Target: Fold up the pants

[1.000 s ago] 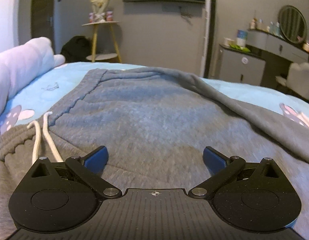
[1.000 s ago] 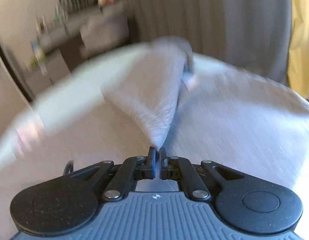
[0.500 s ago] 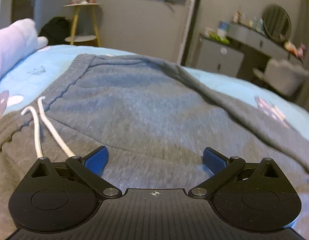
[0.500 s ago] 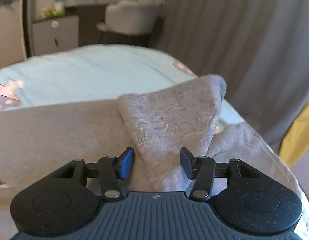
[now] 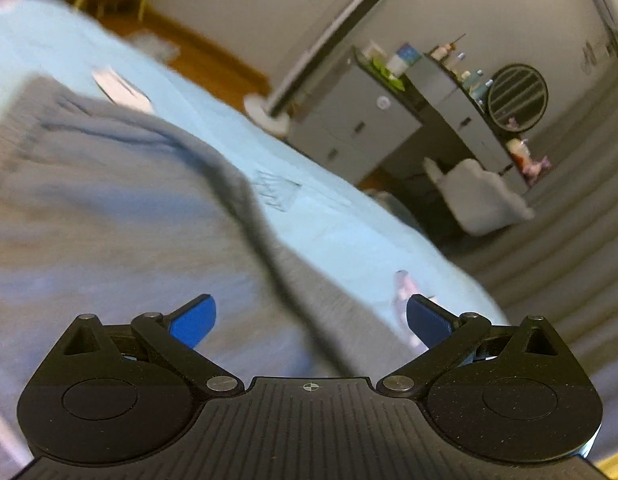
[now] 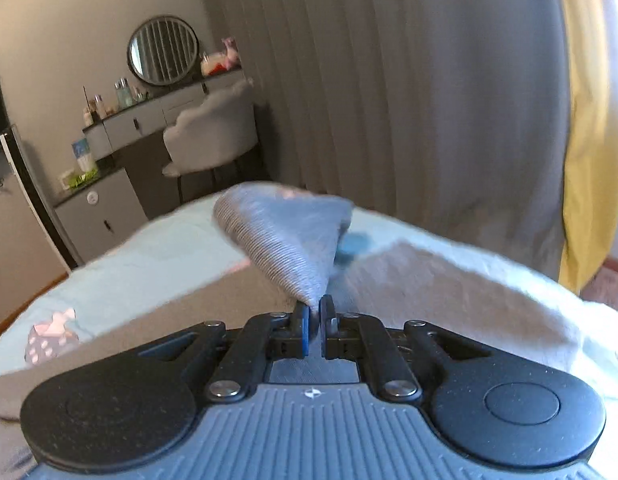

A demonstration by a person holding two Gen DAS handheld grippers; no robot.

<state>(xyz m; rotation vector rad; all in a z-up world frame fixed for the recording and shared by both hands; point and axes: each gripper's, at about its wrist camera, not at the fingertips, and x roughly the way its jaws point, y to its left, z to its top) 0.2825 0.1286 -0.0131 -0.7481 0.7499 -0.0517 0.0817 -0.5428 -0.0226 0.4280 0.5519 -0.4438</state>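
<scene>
Grey sweatpants (image 5: 109, 200) lie spread over a light blue bedsheet (image 5: 349, 216). In the left wrist view my left gripper (image 5: 311, 320) hovers above the grey cloth, tilted, its blue pads (image 5: 193, 318) far apart with nothing between them. In the right wrist view my right gripper (image 6: 315, 318) is shut on a ribbed cuff of the pants (image 6: 285, 240), which rises in a cone from the pinched tip. More grey cloth (image 6: 449, 292) lies on the bed behind it.
A dresser (image 5: 361, 120) with bottles and a round mirror (image 6: 163, 50) stands past the bed's far edge, with a pale padded chair (image 6: 213, 132) beside it. Grey curtains (image 6: 389, 80) and a yellow one (image 6: 593, 120) hang close behind the bed.
The left gripper rose, rolled and swung right, so the drawstring left view. The right gripper stood open around the cuff half a second ago and has shut on it and lifted it.
</scene>
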